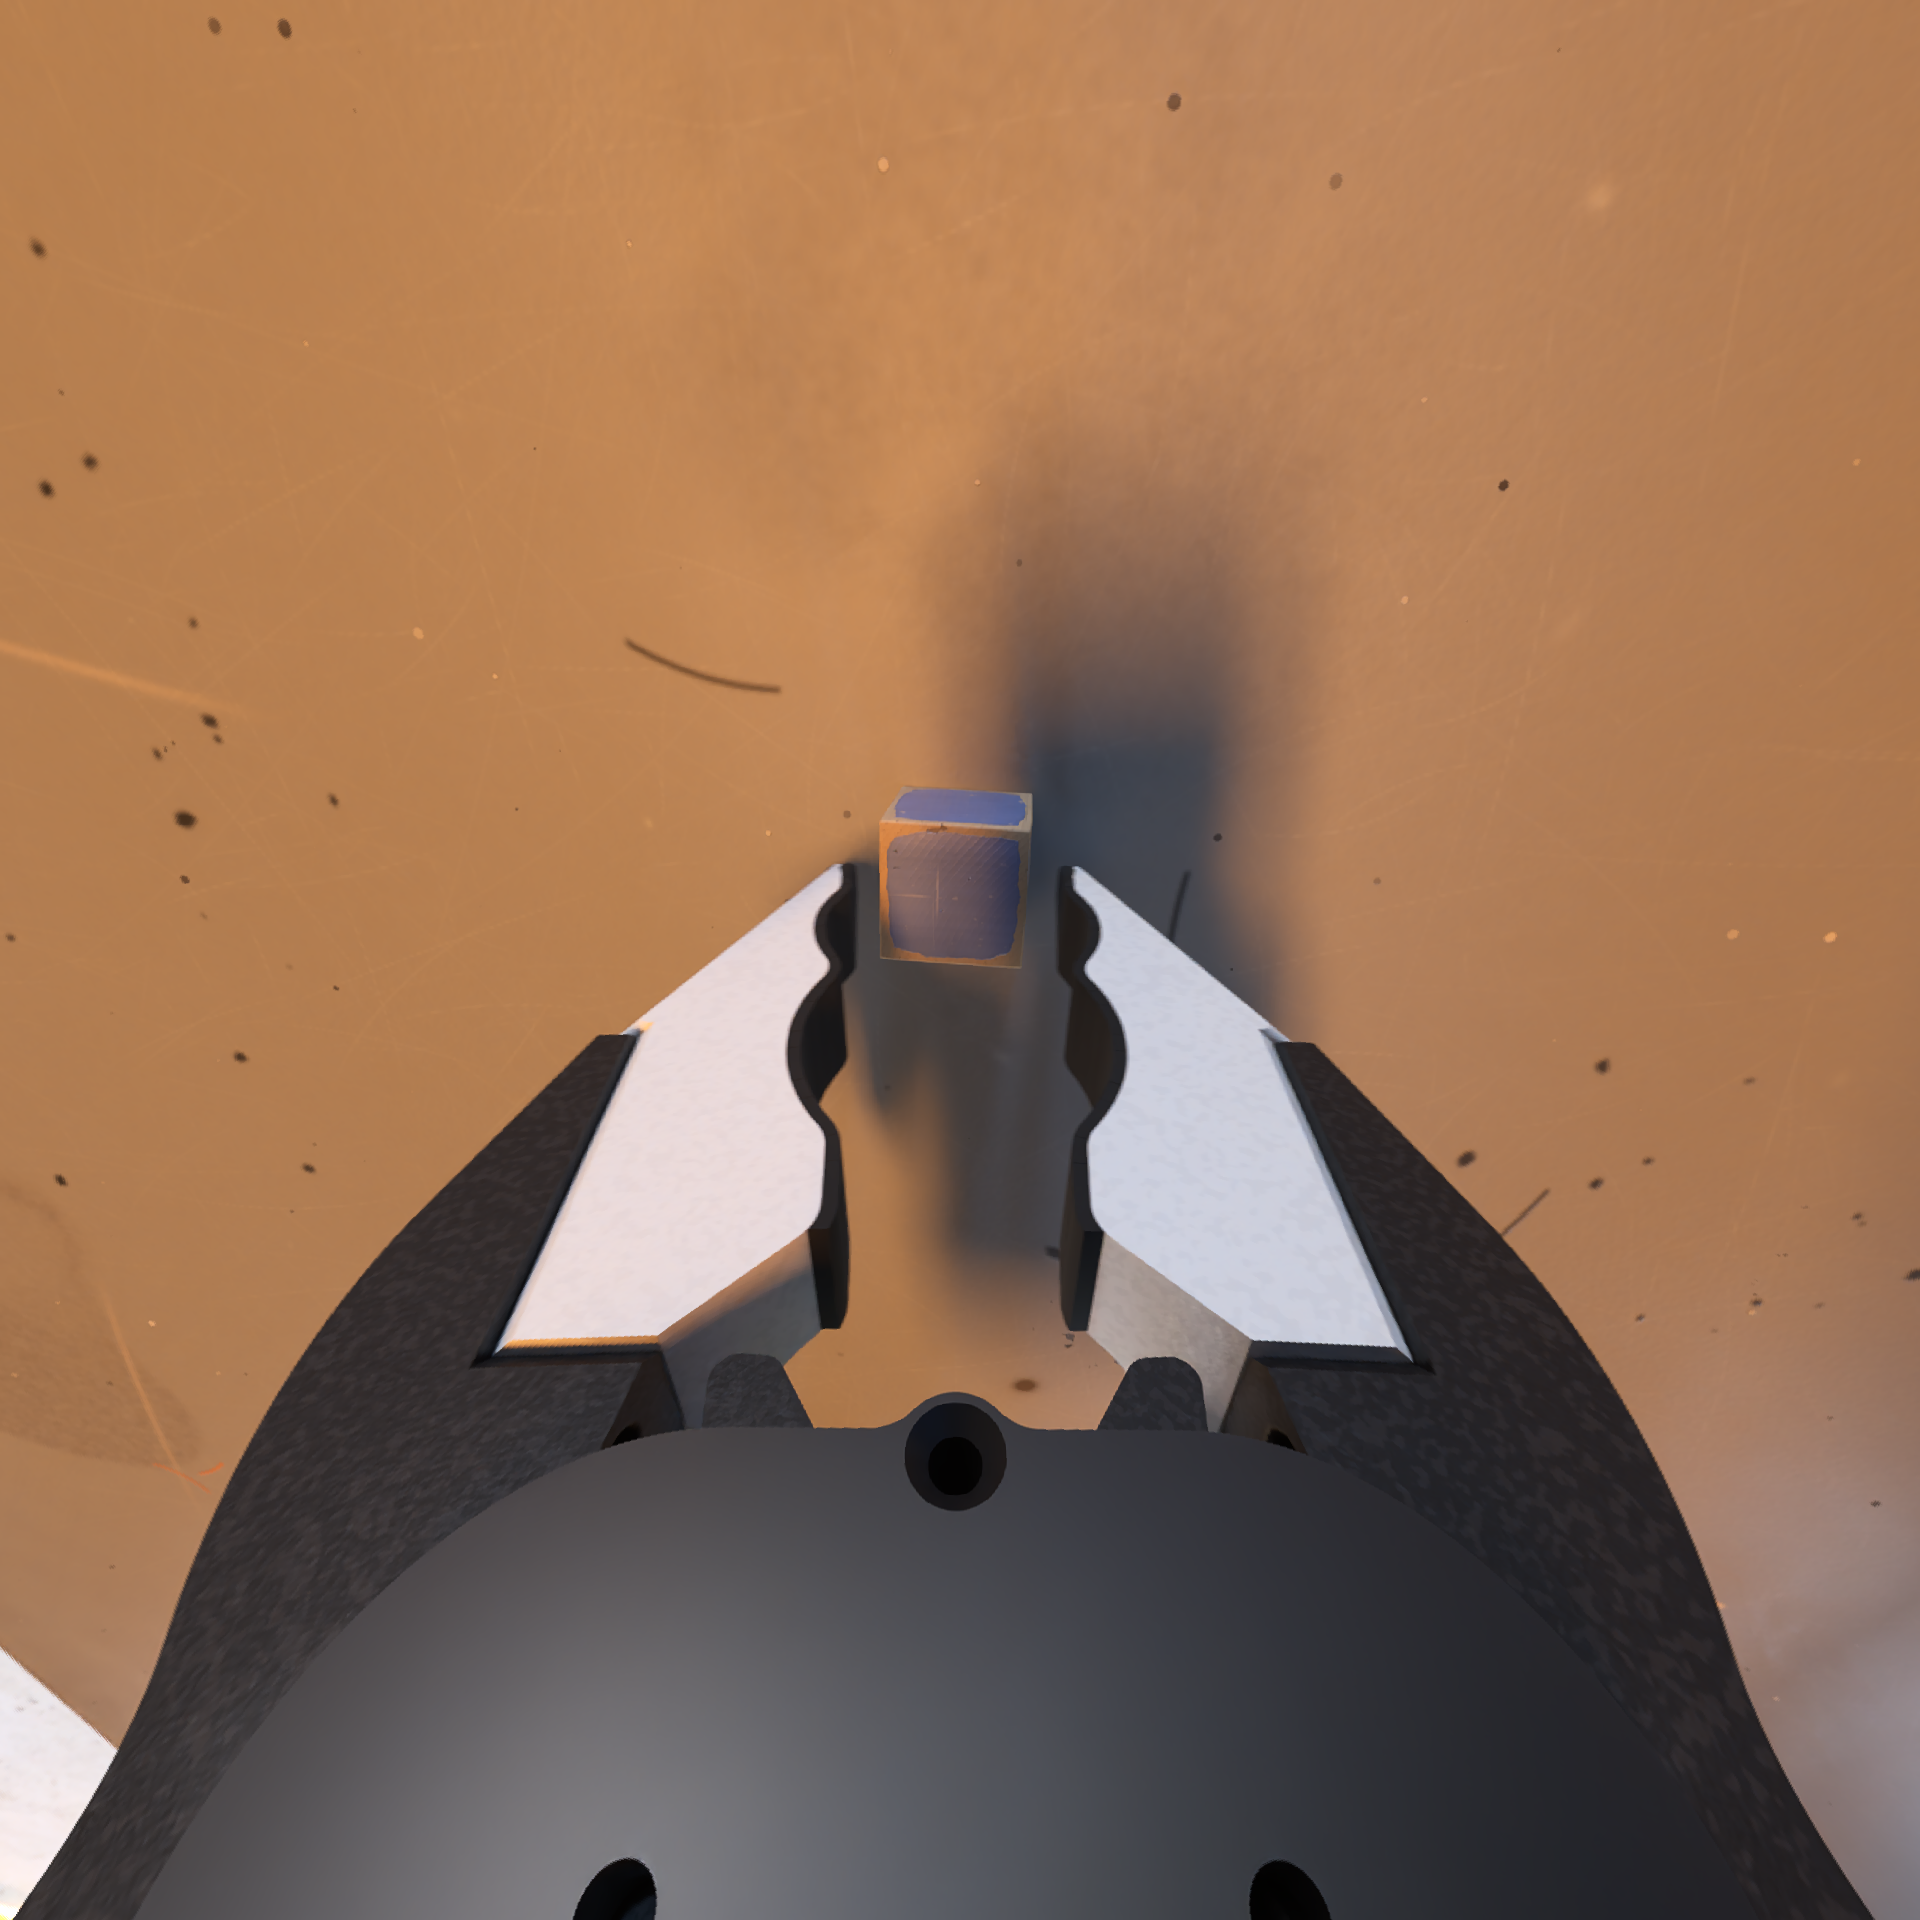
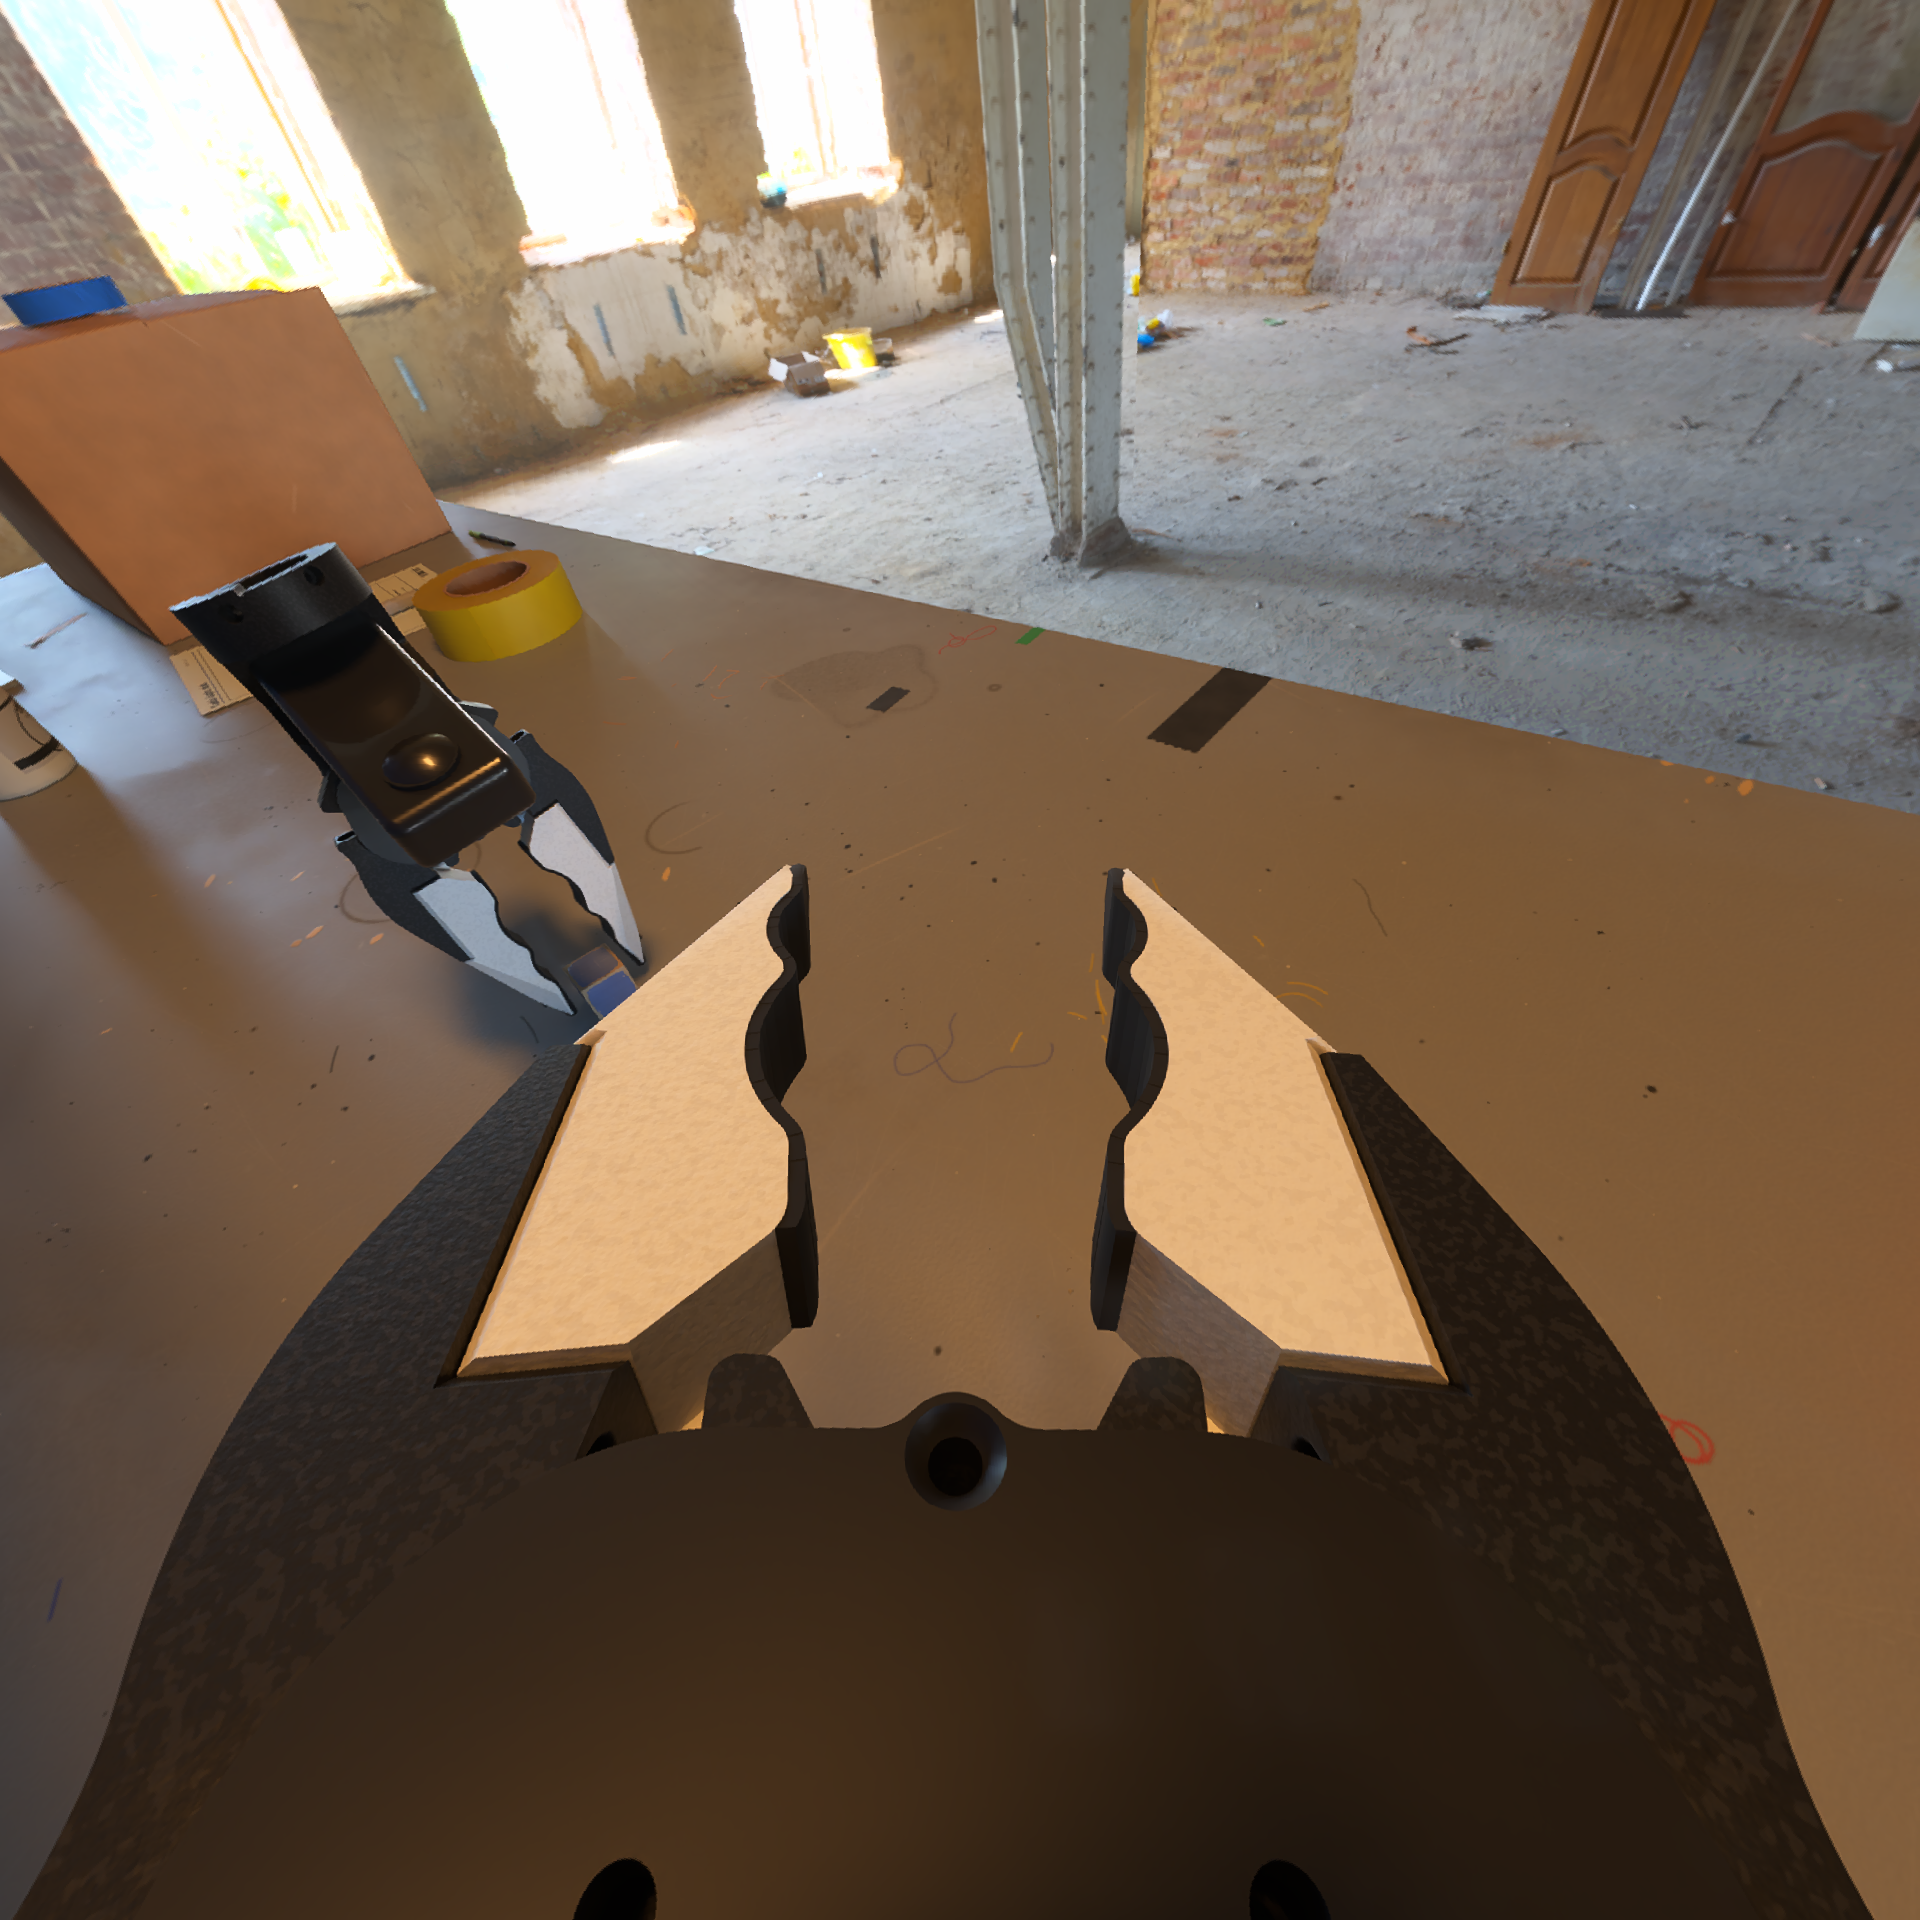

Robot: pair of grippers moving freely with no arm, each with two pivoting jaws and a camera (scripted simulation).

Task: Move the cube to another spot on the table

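Note:
A small blue cube (image 1: 953,883) with tan edges rests on the brown table (image 1: 520,416). In the left wrist view it sits just past my left gripper's (image 1: 956,883) tips, in line with the gap between them. The left jaws are open and do not touch it. In the right wrist view the left gripper (image 2: 608,982) points steeply down, its tips astride the cube (image 2: 603,982), which my right finger partly hides. My right gripper (image 2: 956,883) is open and empty, above bare table to the cube's right.
A yellow tape roll (image 2: 499,603), a slanted cardboard box (image 2: 208,436), a paper slip and a white cup (image 2: 26,743) stand at the table's far left. The table's far edge (image 2: 1143,649) runs diagonally, with a dusty floor and a pillar beyond.

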